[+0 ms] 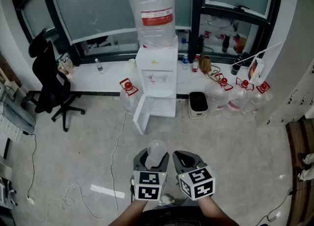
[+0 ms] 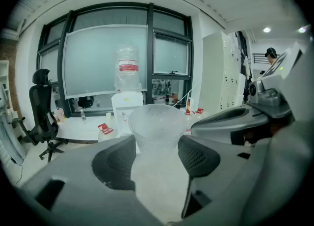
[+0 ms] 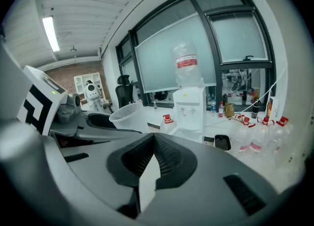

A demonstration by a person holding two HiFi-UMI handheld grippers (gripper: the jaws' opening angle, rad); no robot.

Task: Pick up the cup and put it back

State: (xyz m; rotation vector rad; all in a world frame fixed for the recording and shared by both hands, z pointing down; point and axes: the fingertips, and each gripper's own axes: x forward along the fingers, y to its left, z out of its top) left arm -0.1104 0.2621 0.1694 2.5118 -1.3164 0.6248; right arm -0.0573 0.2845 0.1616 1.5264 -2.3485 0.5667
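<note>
Gripping a translucent frosted plastic cup (image 2: 156,127) by its sides, the left gripper (image 2: 157,158) has its jaws spread wide, the dark ribbed pads (image 2: 196,155) pressed against the cup's wall, so the cup sits upright between them, off the pale floor (image 1: 88,156). Just to its right, the right gripper (image 3: 153,144) has its jaws closed together on nothing. Ahead of both tools stands a white water dispenser (image 1: 157,80), its lower door ajar, topped by a clear upturned bottle with a red label (image 1: 153,11). Farther off to the right, clear red-capped water jugs (image 1: 240,97) line the floor, and a black office chair (image 1: 49,80) stands far left.
</note>
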